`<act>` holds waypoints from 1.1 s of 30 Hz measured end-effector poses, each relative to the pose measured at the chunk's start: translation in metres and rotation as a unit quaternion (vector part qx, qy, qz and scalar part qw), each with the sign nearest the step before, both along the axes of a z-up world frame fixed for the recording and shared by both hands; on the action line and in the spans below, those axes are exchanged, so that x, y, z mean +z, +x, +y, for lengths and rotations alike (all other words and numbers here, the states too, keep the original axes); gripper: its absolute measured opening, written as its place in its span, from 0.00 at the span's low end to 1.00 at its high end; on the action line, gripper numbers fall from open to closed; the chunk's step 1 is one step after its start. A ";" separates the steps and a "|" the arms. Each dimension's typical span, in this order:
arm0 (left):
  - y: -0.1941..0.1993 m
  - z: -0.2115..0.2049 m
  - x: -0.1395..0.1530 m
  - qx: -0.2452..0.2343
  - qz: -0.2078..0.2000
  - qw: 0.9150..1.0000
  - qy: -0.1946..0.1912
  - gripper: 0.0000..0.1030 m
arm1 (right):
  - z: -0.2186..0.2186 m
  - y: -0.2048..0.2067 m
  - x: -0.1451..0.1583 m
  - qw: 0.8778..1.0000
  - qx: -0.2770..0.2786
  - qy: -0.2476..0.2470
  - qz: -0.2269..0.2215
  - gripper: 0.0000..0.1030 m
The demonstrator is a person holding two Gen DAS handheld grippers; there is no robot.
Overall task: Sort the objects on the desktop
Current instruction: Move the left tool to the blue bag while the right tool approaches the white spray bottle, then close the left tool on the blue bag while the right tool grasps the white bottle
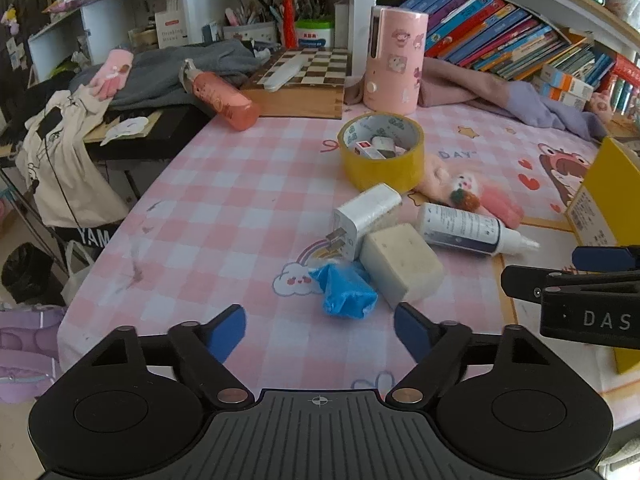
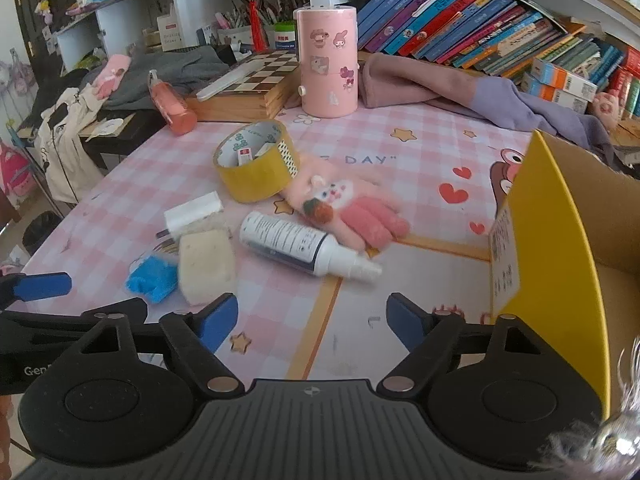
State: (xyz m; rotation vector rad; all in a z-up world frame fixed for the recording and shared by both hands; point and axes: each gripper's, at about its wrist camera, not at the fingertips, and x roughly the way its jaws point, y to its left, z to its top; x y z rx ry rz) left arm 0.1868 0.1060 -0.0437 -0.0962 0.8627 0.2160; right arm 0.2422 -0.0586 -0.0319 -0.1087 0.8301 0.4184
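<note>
On the pink checked table cover lie a crumpled blue bag (image 1: 346, 290) (image 2: 153, 281), a cream block (image 1: 401, 266) (image 2: 206, 266), a white charger plug (image 1: 366, 216) (image 2: 192, 212), a white squeeze bottle (image 1: 468, 229) (image 2: 300, 247), a pink plush glove (image 2: 352, 210) (image 1: 472, 196) and a yellow tape roll (image 1: 382, 152) (image 2: 256, 160) with small items inside. My left gripper (image 1: 320, 334) is open and empty, just short of the blue bag. My right gripper (image 2: 310, 322) is open and empty, near the bottle.
A yellow cardboard box (image 2: 560, 240) (image 1: 604, 188) stands at the right. A pink cylinder organiser (image 1: 394, 60) (image 2: 328, 60), a chessboard box (image 1: 308, 80), a red bottle (image 1: 224, 96), purple cloth (image 2: 480, 96) and books (image 2: 480, 16) line the back. The table's left edge drops to clutter.
</note>
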 end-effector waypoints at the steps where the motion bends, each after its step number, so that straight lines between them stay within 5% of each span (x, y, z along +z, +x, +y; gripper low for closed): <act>1: 0.004 0.000 -0.001 -0.001 0.003 1.000 0.001 0.74 | 0.001 0.004 -0.001 1.000 0.002 -0.003 0.001 0.76; 12: 0.035 -0.002 -0.016 -0.006 0.032 0.999 0.007 0.42 | 0.026 0.052 -0.013 0.998 0.054 -0.028 0.012 0.74; 17: 0.043 -0.001 -0.022 -0.005 0.043 0.999 -0.006 0.36 | 0.041 0.068 -0.018 0.994 0.093 -0.050 0.007 0.72; 23: 0.046 -0.002 -0.025 -0.003 0.042 0.999 -0.006 0.35 | 0.053 0.076 -0.027 0.988 0.132 -0.081 0.016 0.59; 29: 0.047 0.001 -0.023 -0.003 0.043 0.999 -0.016 0.30 | 0.041 0.074 -0.028 0.987 0.134 -0.081 0.033 0.32; 33: 0.045 0.004 -0.022 -0.001 0.047 0.999 -0.021 0.30 | 0.033 0.071 -0.026 0.987 0.135 -0.062 0.063 0.31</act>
